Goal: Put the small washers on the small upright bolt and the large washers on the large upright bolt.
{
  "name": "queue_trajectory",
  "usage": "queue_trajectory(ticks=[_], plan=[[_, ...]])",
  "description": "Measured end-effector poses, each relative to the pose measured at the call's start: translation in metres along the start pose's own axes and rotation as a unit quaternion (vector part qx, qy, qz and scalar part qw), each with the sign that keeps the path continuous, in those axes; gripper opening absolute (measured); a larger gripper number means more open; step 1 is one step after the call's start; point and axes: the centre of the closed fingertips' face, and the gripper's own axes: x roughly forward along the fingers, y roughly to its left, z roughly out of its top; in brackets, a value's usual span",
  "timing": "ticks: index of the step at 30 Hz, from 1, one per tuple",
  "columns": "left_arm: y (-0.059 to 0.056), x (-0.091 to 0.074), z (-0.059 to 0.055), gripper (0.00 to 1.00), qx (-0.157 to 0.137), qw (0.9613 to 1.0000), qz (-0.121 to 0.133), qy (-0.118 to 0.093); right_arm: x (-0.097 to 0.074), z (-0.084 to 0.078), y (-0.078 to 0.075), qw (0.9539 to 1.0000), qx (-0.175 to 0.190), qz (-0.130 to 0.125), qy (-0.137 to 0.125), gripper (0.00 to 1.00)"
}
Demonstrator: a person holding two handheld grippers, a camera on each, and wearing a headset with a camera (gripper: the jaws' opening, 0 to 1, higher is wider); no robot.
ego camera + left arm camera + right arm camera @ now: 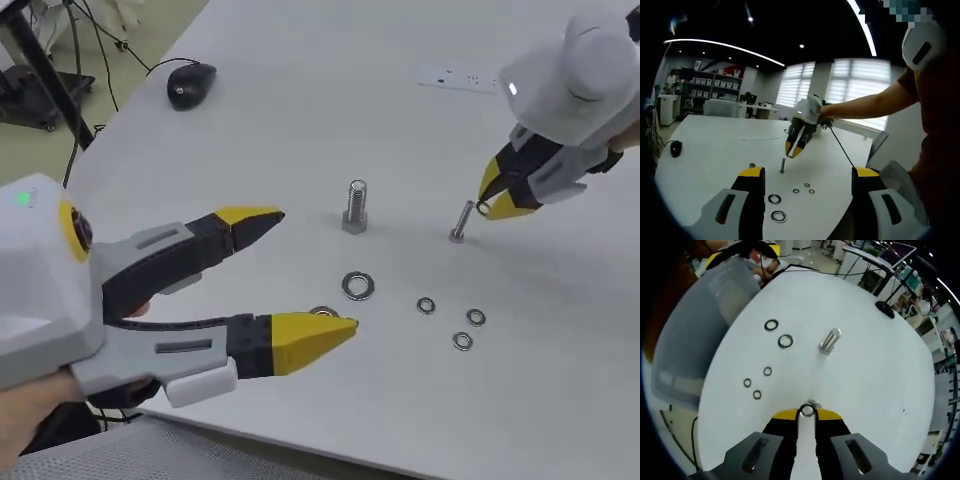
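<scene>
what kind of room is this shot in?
Probably an open-plan office or lab: a white table with a computer mouse, shelves of boxes along the wall, and large windows with blinds.

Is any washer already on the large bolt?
No, the large bolt stands bare, and both large washers lie flat on the table.

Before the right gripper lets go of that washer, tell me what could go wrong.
1. The small washer sits pinched at the tips of the right gripper, by the top of the small bolt; released off-centre, it could miss and roll away.
2. That slim bolt stands on its head; a nudge from the tips may topple it.
3. The open left gripper hangs near the large washers and might scatter them.
</scene>
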Motion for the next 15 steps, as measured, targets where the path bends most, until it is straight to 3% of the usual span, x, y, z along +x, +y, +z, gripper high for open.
queue_trajectory(ticks=[8,15], plan=[[0.002,0.0,0.001,0.69,-0.001,1.0,0.001,-0.003,0.001,0.0,-0.014,1.0,-0.004,0.001,0.008,0.12],[0.003,0.001,0.002,0.69,-0.002,1.0,0.0,-0.003,0.005,-0.002,-0.011,0.9998,-0.002,0.008,0.015,0.12]])
